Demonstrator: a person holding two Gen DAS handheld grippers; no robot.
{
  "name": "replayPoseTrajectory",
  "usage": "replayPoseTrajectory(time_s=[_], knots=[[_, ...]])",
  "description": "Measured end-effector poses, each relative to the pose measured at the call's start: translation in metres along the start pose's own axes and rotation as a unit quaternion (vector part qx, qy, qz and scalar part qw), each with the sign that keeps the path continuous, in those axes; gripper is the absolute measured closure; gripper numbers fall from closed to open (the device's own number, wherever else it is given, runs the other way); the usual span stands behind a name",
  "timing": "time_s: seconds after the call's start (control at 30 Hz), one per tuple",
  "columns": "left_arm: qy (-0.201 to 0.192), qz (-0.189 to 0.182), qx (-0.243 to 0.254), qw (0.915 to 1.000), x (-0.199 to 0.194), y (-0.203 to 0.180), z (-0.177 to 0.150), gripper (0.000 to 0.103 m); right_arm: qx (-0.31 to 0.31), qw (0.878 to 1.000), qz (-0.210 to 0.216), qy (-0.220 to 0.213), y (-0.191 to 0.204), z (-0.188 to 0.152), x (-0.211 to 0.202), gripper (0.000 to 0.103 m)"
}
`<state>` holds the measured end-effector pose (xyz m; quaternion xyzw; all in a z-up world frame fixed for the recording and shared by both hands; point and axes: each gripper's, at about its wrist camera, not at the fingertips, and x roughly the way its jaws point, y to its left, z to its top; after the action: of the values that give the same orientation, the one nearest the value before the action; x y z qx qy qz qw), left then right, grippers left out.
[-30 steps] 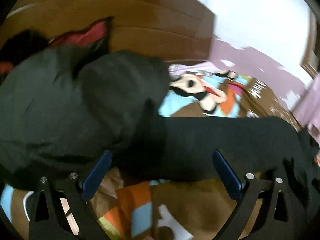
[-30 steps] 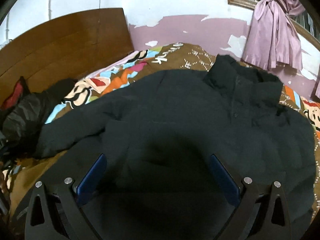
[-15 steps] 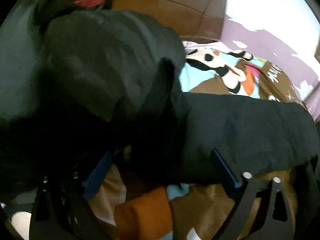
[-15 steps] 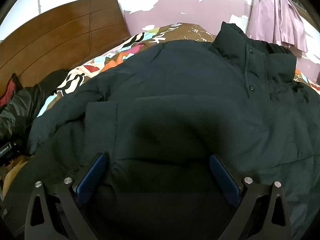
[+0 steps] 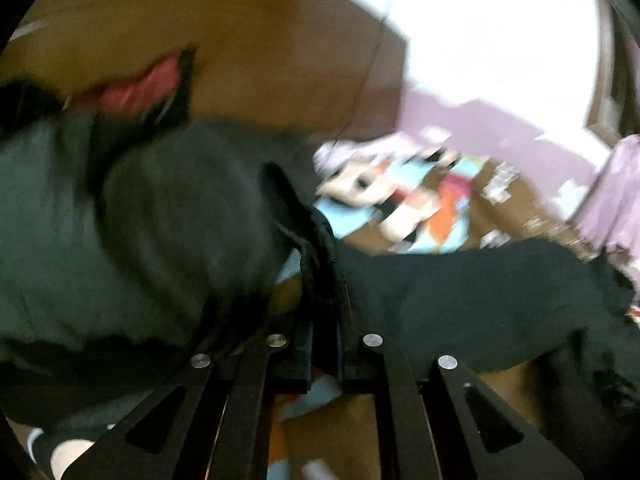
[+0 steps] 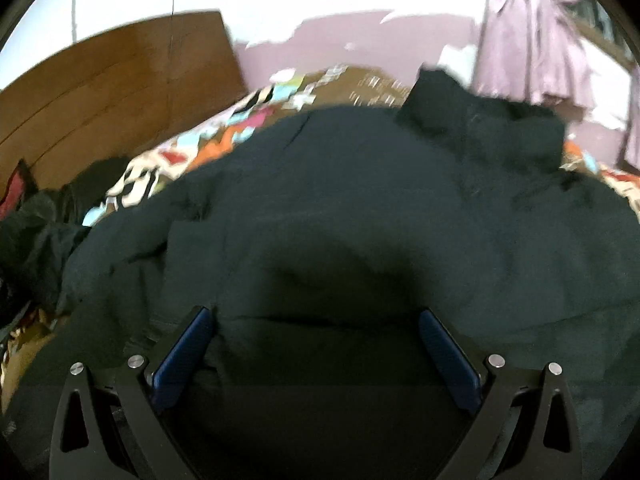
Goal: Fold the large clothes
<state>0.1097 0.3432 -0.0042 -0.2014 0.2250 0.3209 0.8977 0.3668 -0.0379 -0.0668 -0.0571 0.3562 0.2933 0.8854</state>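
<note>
A large black padded jacket (image 6: 360, 208) lies spread on the bed, collar (image 6: 480, 120) at the far side. Its left sleeve (image 5: 460, 292) stretches across the left wrist view. My left gripper (image 5: 324, 344) is shut on the sleeve's cuff (image 5: 316, 256), which sticks up between the fingers. My right gripper (image 6: 316, 356) is open and empty, hovering over the jacket's lower body, its blue pads (image 6: 184, 352) wide apart.
A patterned brown cartoon bedspread (image 5: 420, 208) covers the bed. A second dark garment with red lining (image 5: 140, 84) is piled at the left against the wooden headboard (image 6: 112, 88). A pink curtain (image 6: 532, 40) hangs at the far right wall.
My left gripper has closed on the sleeve cuff and pulled back a little. My right gripper stayed open and drew slightly back from the jacket.
</note>
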Motion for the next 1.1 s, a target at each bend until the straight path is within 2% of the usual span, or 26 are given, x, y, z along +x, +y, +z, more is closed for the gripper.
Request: replayPoseTrajectory(time_s=[0.13, 0.27, 0.4, 0.53, 0.57, 0.67, 0.73, 0.87, 0.93, 1.03, 1.1], knots=[[-0.046, -0.075, 0.045, 0.9951, -0.035, -0.045, 0.028, 0.098, 0.025, 1.000, 0.010, -0.010, -0.016, 0.004, -0.027, 0.000], [-0.069, -0.171, 0.099, 0.9778, -0.067, -0.108, 0.051, 0.098, 0.067, 0.997, 0.016, -0.028, -0.047, 0.009, -0.066, 0.000], [-0.058, -0.262, 0.162, 0.9495, -0.089, -0.184, 0.061, 0.098, 0.112, 0.992, 0.009, -0.055, -0.082, 0.014, -0.106, 0.000], [0.000, -0.338, 0.215, 0.9162, -0.085, -0.258, 0.049, 0.098, 0.141, 0.988, -0.035, -0.060, -0.117, 0.009, -0.135, 0.000], [0.016, -0.354, 0.240, 0.9037, -0.085, -0.281, 0.038, 0.098, 0.150, 0.986, -0.041, -0.059, -0.127, 0.005, -0.142, 0.000], [0.045, -0.382, 0.290, 0.8764, -0.078, -0.326, 0.004, 0.098, 0.181, 0.981, -0.030, -0.059, -0.152, -0.008, -0.156, 0.000], [0.080, -0.399, 0.299, 0.8628, -0.071, -0.347, -0.017, 0.098, 0.209, 0.976, -0.009, -0.059, -0.166, -0.016, -0.162, 0.000], [0.129, -0.414, 0.314, 0.8443, -0.055, -0.376, -0.057, 0.098, 0.259, 0.965, 0.038, -0.031, -0.184, -0.028, -0.154, 0.000], [0.148, -0.406, 0.347, 0.8325, -0.046, -0.387, -0.081, 0.098, 0.273, 0.960, 0.063, -0.012, -0.189, -0.030, -0.145, 0.000], [0.167, -0.394, 0.391, 0.8151, -0.032, -0.395, -0.110, 0.098, 0.309, 0.945, 0.107, 0.013, -0.192, -0.038, -0.125, 0.000], [0.179, -0.393, 0.395, 0.8112, -0.023, -0.389, -0.128, 0.098, 0.344, 0.928, 0.139, 0.027, -0.194, -0.043, -0.108, 0.000]])
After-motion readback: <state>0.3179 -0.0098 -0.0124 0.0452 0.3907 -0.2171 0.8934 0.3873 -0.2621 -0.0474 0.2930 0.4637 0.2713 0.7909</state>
